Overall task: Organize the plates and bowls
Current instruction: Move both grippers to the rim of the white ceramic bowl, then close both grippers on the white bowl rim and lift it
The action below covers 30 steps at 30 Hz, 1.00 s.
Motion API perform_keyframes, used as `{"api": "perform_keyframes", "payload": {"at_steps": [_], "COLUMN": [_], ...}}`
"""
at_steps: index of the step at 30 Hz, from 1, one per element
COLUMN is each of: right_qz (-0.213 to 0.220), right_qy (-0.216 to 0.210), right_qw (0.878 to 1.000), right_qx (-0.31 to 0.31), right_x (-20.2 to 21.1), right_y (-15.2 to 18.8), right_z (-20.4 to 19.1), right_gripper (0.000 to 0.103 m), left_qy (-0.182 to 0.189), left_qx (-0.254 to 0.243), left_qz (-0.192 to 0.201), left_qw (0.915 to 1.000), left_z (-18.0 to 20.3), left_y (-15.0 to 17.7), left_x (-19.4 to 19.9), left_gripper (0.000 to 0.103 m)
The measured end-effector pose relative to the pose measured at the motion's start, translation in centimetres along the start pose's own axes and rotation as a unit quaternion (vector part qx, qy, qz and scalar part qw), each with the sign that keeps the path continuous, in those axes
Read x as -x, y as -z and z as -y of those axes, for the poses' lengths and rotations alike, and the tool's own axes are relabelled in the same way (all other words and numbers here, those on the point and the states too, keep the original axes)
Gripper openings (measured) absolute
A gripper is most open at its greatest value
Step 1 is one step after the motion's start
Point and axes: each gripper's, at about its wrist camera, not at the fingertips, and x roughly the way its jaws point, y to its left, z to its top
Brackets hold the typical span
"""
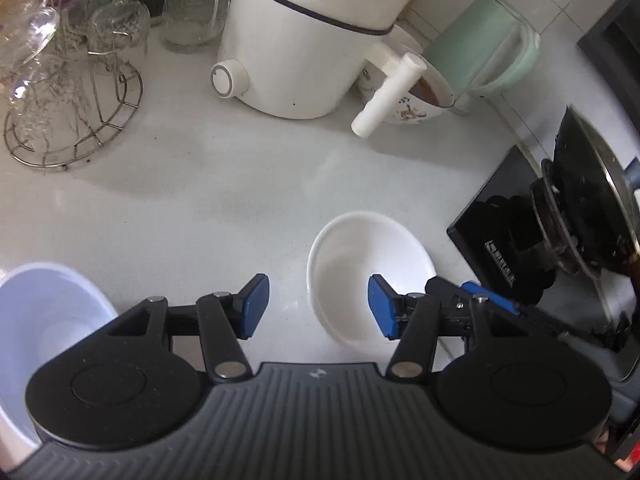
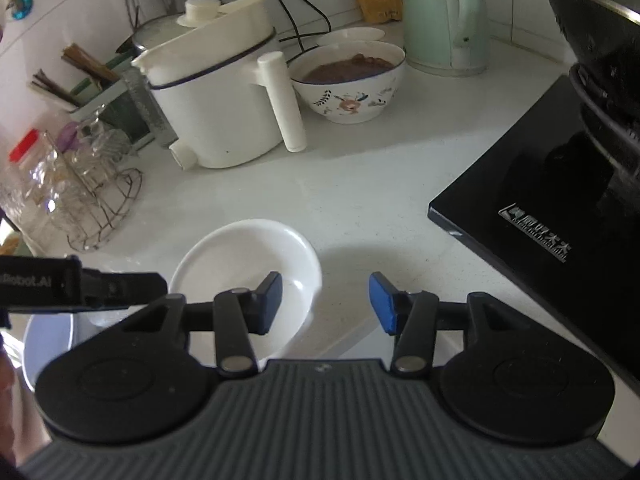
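Observation:
A white bowl (image 1: pixel 360 264) sits on the white counter; it also shows in the right wrist view (image 2: pixel 240 256). My left gripper (image 1: pixel 318 306) is open above the counter, its right finger over the bowl's rim. My right gripper (image 2: pixel 326 304) is open, its left finger over the bowl, nothing held. A pale blue bowl (image 1: pixel 36 320) stands at the left front; it shows in the right wrist view (image 2: pixel 46 340) partly hidden. The right gripper's fingers (image 1: pixel 486 300) show in the left wrist view beside the white bowl.
A white electric pot (image 1: pixel 304 40) with a long handle, a floral bowl of brown food (image 2: pixel 352 80), a mint kettle (image 2: pixel 448 16), a wire rack of glasses (image 1: pixel 68 92), and a black cooktop (image 2: pixel 540 200) with a dark wok (image 1: pixel 592 192) surround the spot.

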Motion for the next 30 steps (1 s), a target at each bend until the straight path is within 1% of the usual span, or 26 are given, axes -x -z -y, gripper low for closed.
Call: {"api": "perform_keyframes", "payload": {"at_steps": [1, 4, 5, 7, 9, 10, 11, 12, 13, 14, 16, 17, 19, 23, 25, 28, 30], "right_qz": [0.000, 0.002, -0.001, -0.007, -0.011, -0.012, -0.013, -0.016, -0.020, -0.022, -0.023, -0.025, -0.027, -0.029, -0.037, -0.031, -0.028], "right_qy": [-0.004, -0.008, -0.009, -0.012, -0.016, -0.015, -0.013, -0.010, -0.013, -0.017, -0.022, -0.025, -0.033, -0.033, -0.031, -0.037, -0.046], "right_qw": [1.000, 1.000, 1.000, 1.000, 0.999, 0.999, 0.999, 0.999, 0.998, 0.998, 0.998, 0.998, 0.997, 0.997, 0.997, 0.997, 0.997], "right_qx": [-0.005, -0.006, -0.010, -0.023, -0.034, -0.036, -0.039, -0.045, -0.050, -0.054, -0.056, -0.055, -0.059, -0.057, -0.060, -0.059, -0.061], "right_x": [-0.1, -0.8, -1.0, -1.4, -1.7, -1.9, -2.0, -2.1, -2.3, -2.3, -2.4, -2.5, -2.5, -2.3, -2.2, -1.4, -0.8], "right_y": [0.0, 0.0, 0.0, 0.1, 0.2, 0.2, 0.3, 0.4, 0.4, 0.3, 0.2, 0.2, 0.1, 0.0, 0.0, -0.1, -0.3], "right_z": [0.2, 0.4, 0.4, 0.6, 0.8, 0.8, 0.8, 0.8, 0.9, 1.0, 1.1, 1.1, 1.1, 0.7, 0.4, -0.3, -0.6], "right_gripper": [0.051, 0.049, 0.045, 0.041, 0.034, 0.032, 0.027, 0.022, 0.020, 0.017, 0.015, 0.012, 0.011, 0.011, 0.011, 0.012, 0.012], "left_qy": [0.004, -0.001, 0.001, -0.004, -0.005, -0.006, -0.011, -0.014, -0.010, -0.006, -0.004, -0.002, 0.003, -0.004, -0.014, -0.024, -0.033], "left_qx": [0.001, -0.005, -0.004, -0.009, -0.008, -0.007, -0.005, 0.001, 0.012, 0.022, 0.026, 0.024, 0.021, 0.020, 0.012, 0.007, -0.010], "left_qz": [-0.001, -0.005, -0.008, -0.014, -0.017, -0.021, -0.024, -0.025, -0.026, -0.029, -0.034, -0.033, -0.030, -0.025, -0.020, -0.013, -0.002], "left_qw": [1.0000, 1.0000, 1.0000, 0.9998, 0.9998, 0.9997, 0.9996, 0.9996, 0.9995, 0.9993, 0.9991, 0.9992, 0.9993, 0.9995, 0.9996, 0.9996, 0.9994], "left_z": [-0.1, 0.1, 0.1, 0.2, 0.2, 0.2, 0.1, 0.0, -0.3, -0.5, -0.6, -0.5, -0.3, -0.1, 0.2, 0.4, 0.8], "left_y": [-0.3, -0.7, -0.8, -0.8, -0.7, -0.6, -0.6, -0.5, -0.4, -0.4, -0.4, -0.4, -0.4, -0.3, -0.4, -0.5, -0.4], "left_x": [-0.2, -0.9, -1.1, -1.8, -2.2, -2.5, -2.7, -2.9, -3.0, -3.2, -3.5, -3.6, -3.5, -2.9, -2.3, -1.2, -0.2], "left_gripper": [0.060, 0.060, 0.060, 0.059, 0.055, 0.049, 0.045, 0.043, 0.039, 0.033, 0.024, 0.022, 0.022, 0.022, 0.022, 0.022, 0.022]}}
